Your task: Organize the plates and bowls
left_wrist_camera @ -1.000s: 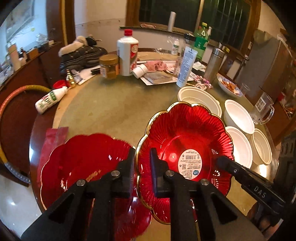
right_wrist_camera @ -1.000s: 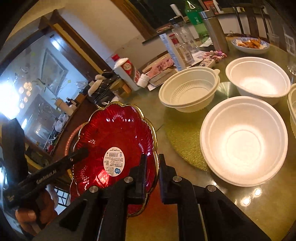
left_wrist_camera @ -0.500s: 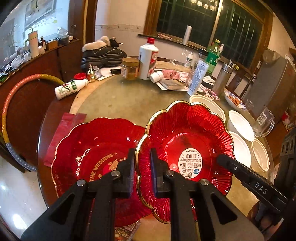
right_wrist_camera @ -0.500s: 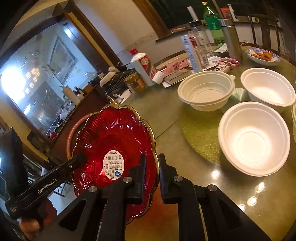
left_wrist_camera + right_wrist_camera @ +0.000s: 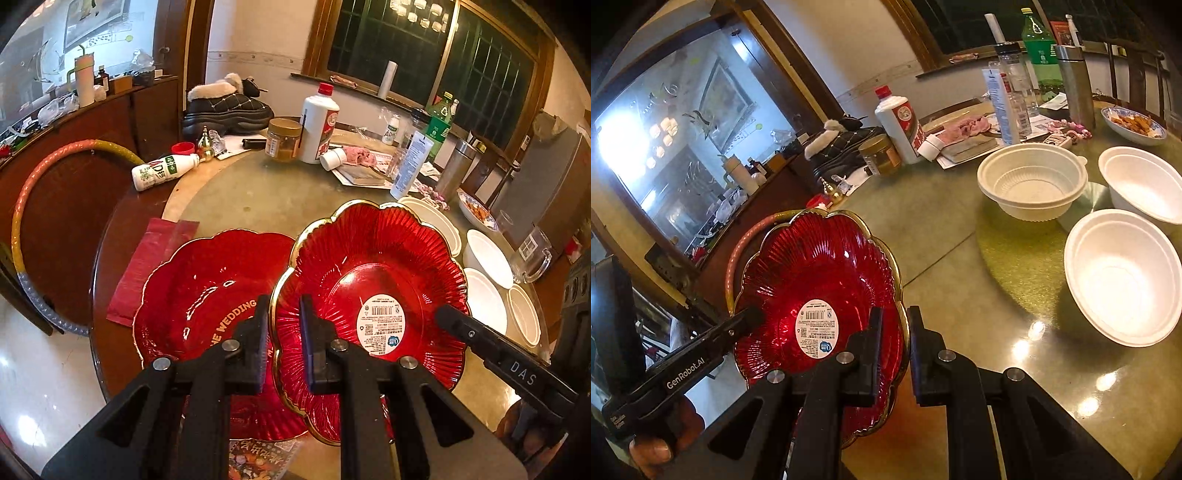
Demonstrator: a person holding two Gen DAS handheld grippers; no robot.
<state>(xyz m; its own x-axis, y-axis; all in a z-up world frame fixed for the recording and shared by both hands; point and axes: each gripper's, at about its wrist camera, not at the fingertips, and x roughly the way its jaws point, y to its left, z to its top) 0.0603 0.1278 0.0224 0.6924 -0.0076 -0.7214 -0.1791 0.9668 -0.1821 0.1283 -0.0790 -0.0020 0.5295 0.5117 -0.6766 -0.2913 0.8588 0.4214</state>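
A red scalloped plate with a gold rim and a white sticker (image 5: 369,266) hangs tilted above the table, gripped on both sides. My left gripper (image 5: 282,332) is shut on its left rim. My right gripper (image 5: 894,332) is shut on the opposite rim of the same plate (image 5: 820,273). A second red plate lettered "THE WEDDING" (image 5: 199,291) lies flat on the table, below and left of the held one. Several white bowls stand to the right: a ribbed one (image 5: 1030,184) and two smooth ones (image 5: 1123,277) (image 5: 1145,181).
At the back of the round table (image 5: 258,192) stand a white bottle (image 5: 319,122), a jar (image 5: 283,139), a green bottle and a steel flask. A glass mug (image 5: 532,251) and a dish of food (image 5: 1134,123) sit far right. A red packet (image 5: 147,266) and a hoop (image 5: 22,206) are at the left.
Both grippers have carried the held plate leftward, away from the white bowls. The wedding plate now shows more fully beneath and beside it. The grips have not changed.
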